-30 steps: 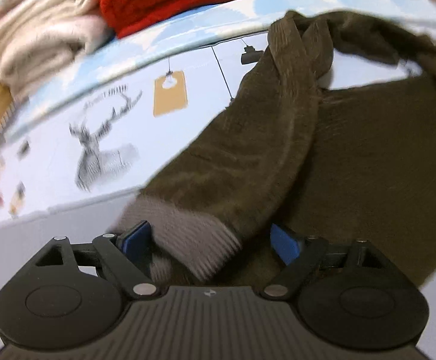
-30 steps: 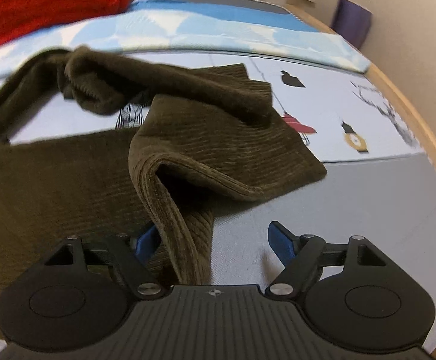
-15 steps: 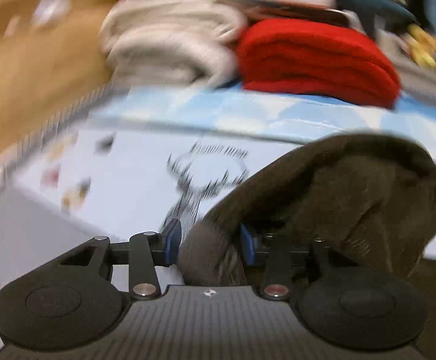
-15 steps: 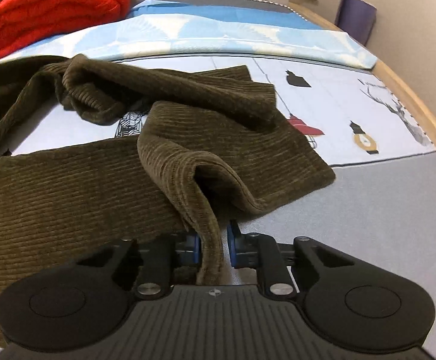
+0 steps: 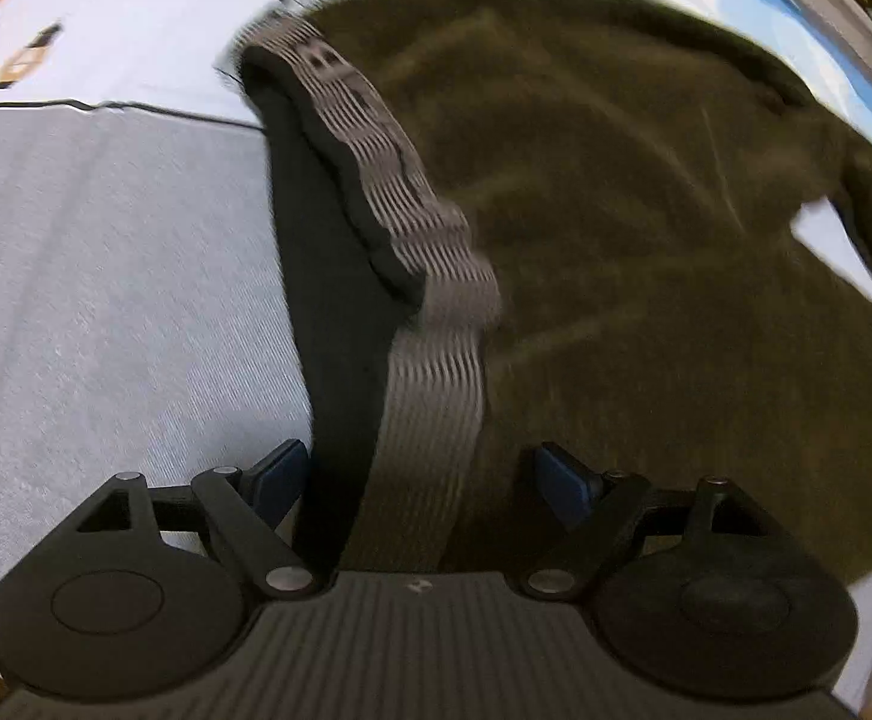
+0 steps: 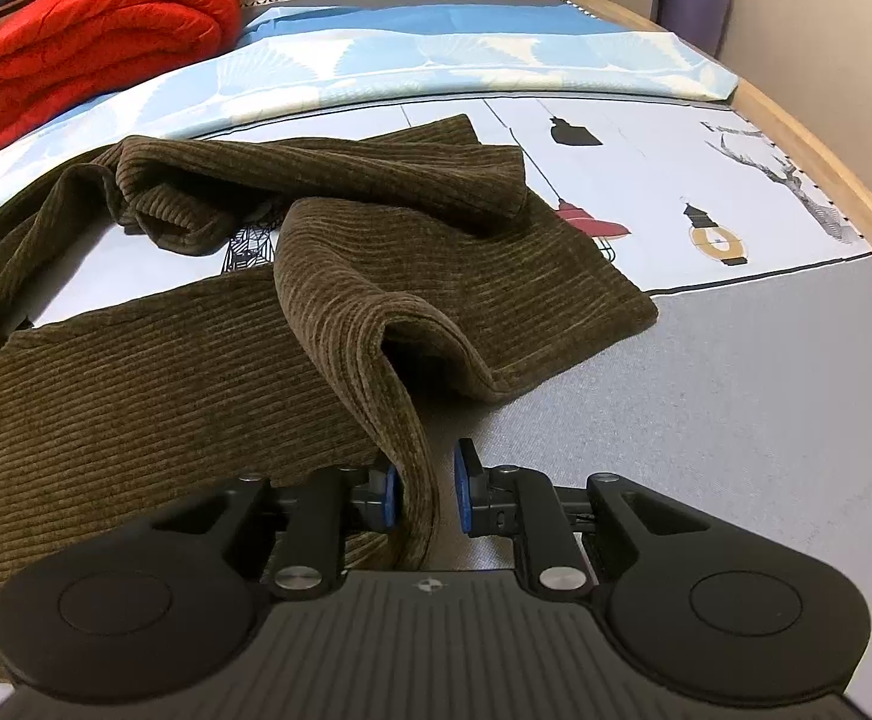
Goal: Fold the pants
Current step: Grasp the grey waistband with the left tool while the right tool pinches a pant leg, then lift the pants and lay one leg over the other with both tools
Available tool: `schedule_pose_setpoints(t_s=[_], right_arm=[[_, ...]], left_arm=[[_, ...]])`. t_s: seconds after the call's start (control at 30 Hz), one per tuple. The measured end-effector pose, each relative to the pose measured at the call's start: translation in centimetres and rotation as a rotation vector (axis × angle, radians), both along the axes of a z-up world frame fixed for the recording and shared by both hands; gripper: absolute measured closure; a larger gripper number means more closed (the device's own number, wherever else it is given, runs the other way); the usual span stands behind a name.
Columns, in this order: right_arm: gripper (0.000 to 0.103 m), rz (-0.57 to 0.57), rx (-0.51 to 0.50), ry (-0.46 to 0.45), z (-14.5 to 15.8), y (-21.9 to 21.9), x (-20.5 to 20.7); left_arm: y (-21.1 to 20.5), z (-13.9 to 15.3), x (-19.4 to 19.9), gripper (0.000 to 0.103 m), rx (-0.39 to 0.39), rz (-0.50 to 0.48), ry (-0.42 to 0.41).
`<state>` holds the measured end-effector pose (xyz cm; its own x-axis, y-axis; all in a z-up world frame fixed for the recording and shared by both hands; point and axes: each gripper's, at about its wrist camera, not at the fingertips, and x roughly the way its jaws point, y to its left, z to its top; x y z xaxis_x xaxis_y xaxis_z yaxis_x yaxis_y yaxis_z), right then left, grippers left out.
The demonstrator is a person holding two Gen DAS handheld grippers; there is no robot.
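The right gripper (image 6: pixel 426 492) is pinching a raised fold of the brown corduroy pants (image 6: pixel 153 396) between its blue fingers (image 6: pixel 389 493). The left gripper (image 5: pixel 417 477) is hanging over the grey ribbed waistband (image 5: pixel 429 372), its fingers (image 5: pixel 276 474) spread wide, having just been opening, with the band lying loose between them and neither pad pressing on it. The pants are sprawling rumpled across the middle of the bed (image 6: pixel 766 396), one leg bunching toward the far edge. A rolled red blanket (image 6: pixel 105 42) is sitting at the bed's far left corner.
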<state>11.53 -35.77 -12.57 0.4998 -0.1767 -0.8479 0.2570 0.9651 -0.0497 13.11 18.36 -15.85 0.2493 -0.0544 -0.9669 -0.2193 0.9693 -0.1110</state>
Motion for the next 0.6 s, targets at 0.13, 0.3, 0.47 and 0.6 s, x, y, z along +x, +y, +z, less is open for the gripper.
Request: schedule_pose_setpoints(t_s=[0.13, 0.3, 0.47, 0.6], right_arm=[[0.091, -0.016, -0.01, -0.018, 0.5, -0.1, -0.4], [0.095, -0.091, 0.027, -0.031, 1.5, -1.8, -1.8], [0.096, -0.06, 0.057, 0.019, 1.9, -2.6, -3.4], [0.096, 0.032, 0.163, 0.157, 0.6, -2.4, -4.8]], left_arm=[[-1.6, -0.2, -1.7, 0.028, 0.092, -0.154, -0.01], [-2.6, 1.6, -3.8, 0.07, 0.148, -0.211, -0.092], [-4.1, 3.9, -5.1, 0.093, 0.321, -0.319, -0.176], [-2.8, 4.7, -6.3, 0.095, 0.389, -0.284, -0.195]])
